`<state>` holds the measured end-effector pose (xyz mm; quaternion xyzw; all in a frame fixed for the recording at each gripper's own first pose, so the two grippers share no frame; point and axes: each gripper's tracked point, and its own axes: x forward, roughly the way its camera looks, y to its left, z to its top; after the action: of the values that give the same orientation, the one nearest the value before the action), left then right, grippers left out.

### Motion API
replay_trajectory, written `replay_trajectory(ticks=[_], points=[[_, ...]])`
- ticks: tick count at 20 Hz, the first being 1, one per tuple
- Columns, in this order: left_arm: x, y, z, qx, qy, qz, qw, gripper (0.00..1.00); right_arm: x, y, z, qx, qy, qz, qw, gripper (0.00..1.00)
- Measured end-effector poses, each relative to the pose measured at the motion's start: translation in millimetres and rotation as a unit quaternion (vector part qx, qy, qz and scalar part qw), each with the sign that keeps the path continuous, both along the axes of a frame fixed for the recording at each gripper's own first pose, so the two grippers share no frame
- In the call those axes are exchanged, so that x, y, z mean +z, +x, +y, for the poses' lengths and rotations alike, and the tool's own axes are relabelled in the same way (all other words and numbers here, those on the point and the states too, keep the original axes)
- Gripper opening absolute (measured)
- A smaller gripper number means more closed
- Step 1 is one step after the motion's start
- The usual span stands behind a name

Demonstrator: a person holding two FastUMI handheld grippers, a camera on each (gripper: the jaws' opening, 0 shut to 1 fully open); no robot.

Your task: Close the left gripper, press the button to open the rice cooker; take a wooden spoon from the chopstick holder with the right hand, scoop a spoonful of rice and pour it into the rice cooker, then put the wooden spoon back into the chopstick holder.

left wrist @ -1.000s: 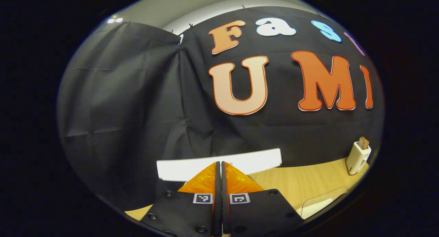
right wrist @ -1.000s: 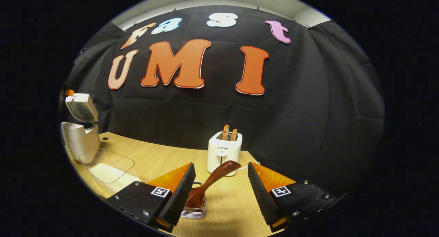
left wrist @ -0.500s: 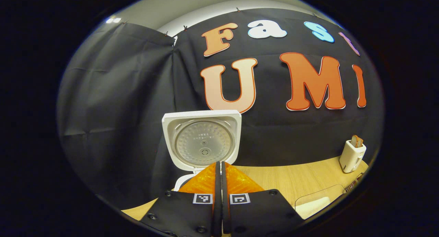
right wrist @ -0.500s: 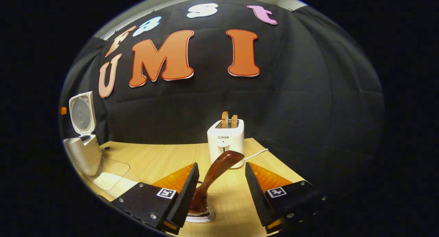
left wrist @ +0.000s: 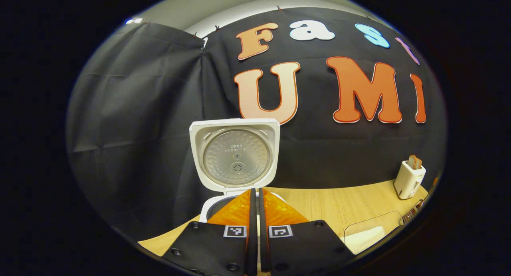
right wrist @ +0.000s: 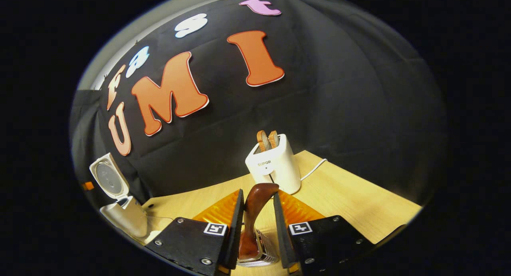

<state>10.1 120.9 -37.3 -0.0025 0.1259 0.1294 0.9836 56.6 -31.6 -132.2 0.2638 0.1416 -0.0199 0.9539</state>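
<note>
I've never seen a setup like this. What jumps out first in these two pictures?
In the left gripper view, the white rice cooker stands on the wooden table with its lid flipped upright, just beyond the left gripper, whose fingers are together. In the right gripper view, the right gripper brackets a wooden spoon standing in its holder, with a white toaster holding bread behind.

White rice cooker [left wrist: 234, 156] lid upright, open; brown wooden spoon [right wrist: 255, 212] tilted in chopstick holder [right wrist: 261, 254]

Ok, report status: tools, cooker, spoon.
Left tool shut, empty. Rice cooker lid up. Right tool closing around wooden spoon in holder, contact unclear. Nothing blocking.
</note>
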Motion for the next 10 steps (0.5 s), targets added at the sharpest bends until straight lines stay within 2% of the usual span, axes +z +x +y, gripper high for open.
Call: replay_trajectory(ticks=[1,2,3,5,6,7,10], points=[[-2.9,1.1,-0.4,-0.002,0.000,0.003,1.000,0.07,0.4,-1.3,1.1,0.002,0.007,-0.001,1.000,0.41],[-5.4,0.2,-0.7,-0.002,0.002,0.007,1.000,0.09,0.9,-3.1,1.5,0.003,0.014,-0.001,1.000,0.33],[-7.4,-0.2,-2.0,-0.004,0.003,0.010,1.000,0.09,4.1,-7.1,1.2,0.003,0.025,-0.003,1.000,0.37],[-8.9,1.2,-5.8,-0.007,0.004,0.012,1.000,0.09,8.2,-16.4,4.5,0.007,0.038,-0.006,0.999,0.32],[-9.2,2.2,-7.8,-0.010,0.003,0.011,1.000,0.09,9.7,-18.4,7.2,0.008,0.040,-0.006,0.999,0.35],[-8.2,2.8,-10.8,-0.013,0.003,0.010,1.000,0.11,11.5,-21.3,7.4,0.008,0.041,-0.008,0.999,0.29],[-10.0,2.0,-17.1,-0.019,0.004,0.012,1.000,0.12,16.8,-32.1,12.2,0.013,0.037,-0.014,0.999,0.26]])
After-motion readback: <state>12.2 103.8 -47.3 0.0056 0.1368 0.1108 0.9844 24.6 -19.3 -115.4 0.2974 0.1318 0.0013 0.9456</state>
